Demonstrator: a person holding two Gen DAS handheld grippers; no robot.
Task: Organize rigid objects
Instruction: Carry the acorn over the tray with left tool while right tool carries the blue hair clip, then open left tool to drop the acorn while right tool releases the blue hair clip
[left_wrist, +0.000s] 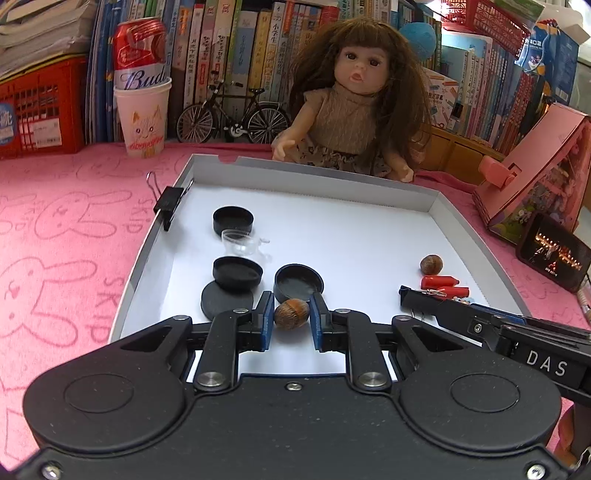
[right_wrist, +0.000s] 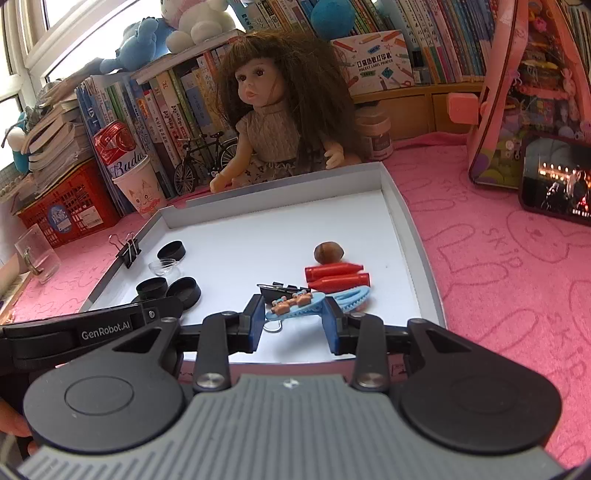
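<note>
Bracketing a nut (left_wrist: 291, 313), left tongs (left_wrist: 291, 320) low; right tongs (right_wrist: 294, 320) straddle hair clip (right_wrist: 295, 307).

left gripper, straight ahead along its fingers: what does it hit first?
The left gripper already has the brown nut between its open fingers, so that comes first. Right behind it sits the open black round case, probably next, though depth is hard to judge.
</note>
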